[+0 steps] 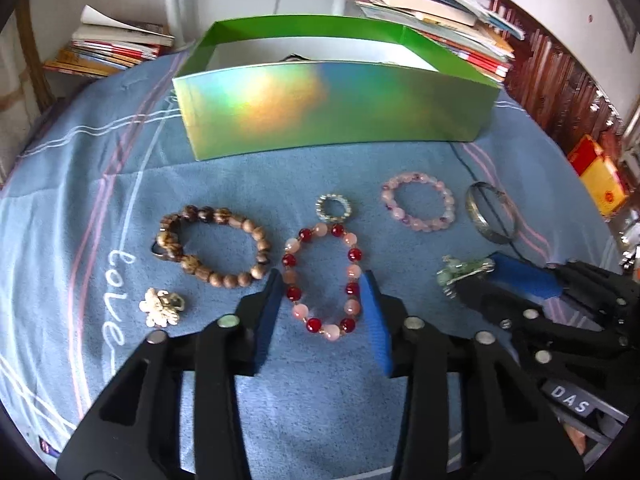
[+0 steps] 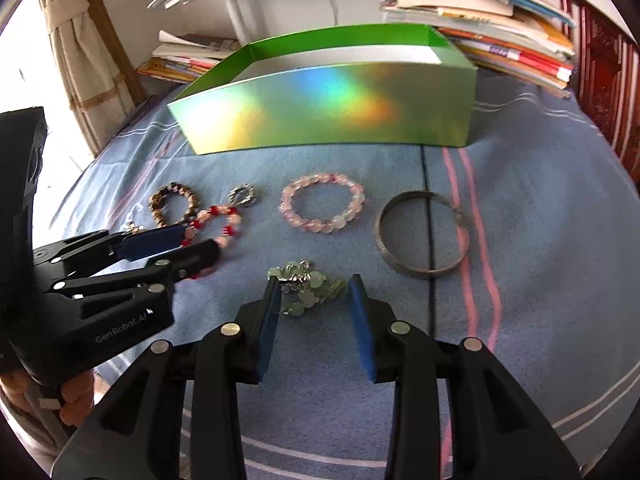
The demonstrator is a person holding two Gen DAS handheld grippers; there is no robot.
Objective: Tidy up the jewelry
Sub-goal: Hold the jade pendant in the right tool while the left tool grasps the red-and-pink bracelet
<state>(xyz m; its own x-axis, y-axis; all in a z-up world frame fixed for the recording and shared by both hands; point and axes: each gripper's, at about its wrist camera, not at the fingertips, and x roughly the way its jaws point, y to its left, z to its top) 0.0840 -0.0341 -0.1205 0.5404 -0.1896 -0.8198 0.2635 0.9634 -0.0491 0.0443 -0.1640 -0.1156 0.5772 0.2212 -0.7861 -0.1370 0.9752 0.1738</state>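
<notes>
The left gripper [image 1: 322,284] is wide open around the red and pink bracelet [image 1: 322,280], box [image 1: 336,108] at 12 o'clock; the right gripper [image 2: 314,288], also wide, straddles the green charm [image 2: 306,286].

Both wrist views look down close, sharing the green box [image 1: 336,108] [image 2: 328,108].

Blue striped cloth [image 1: 100,184], book stacks [image 2: 500,36], curtain [image 2: 76,52].

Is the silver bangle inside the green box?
No, the silver bangle lies on the blue cloth, in front of the green box.
</notes>
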